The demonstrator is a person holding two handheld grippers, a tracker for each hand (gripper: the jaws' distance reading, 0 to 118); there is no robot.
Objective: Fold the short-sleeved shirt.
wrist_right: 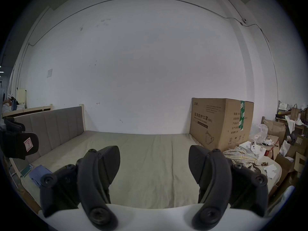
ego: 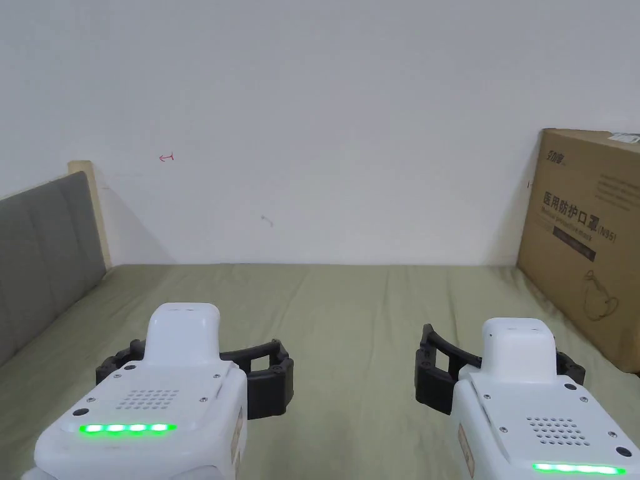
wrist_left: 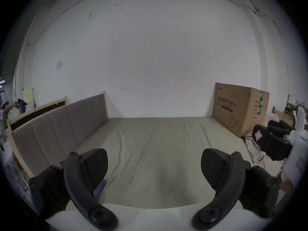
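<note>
Hovering over the bed (wrist_left: 150,151), left gripper (wrist_left: 154,166) and right gripper (wrist_right: 154,164), jaws wide, empty.

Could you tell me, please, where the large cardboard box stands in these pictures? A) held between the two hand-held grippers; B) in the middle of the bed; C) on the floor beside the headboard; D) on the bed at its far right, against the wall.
D: the cardboard box stands on the green sheet at the bed's far right, its back to the white wall.
</note>
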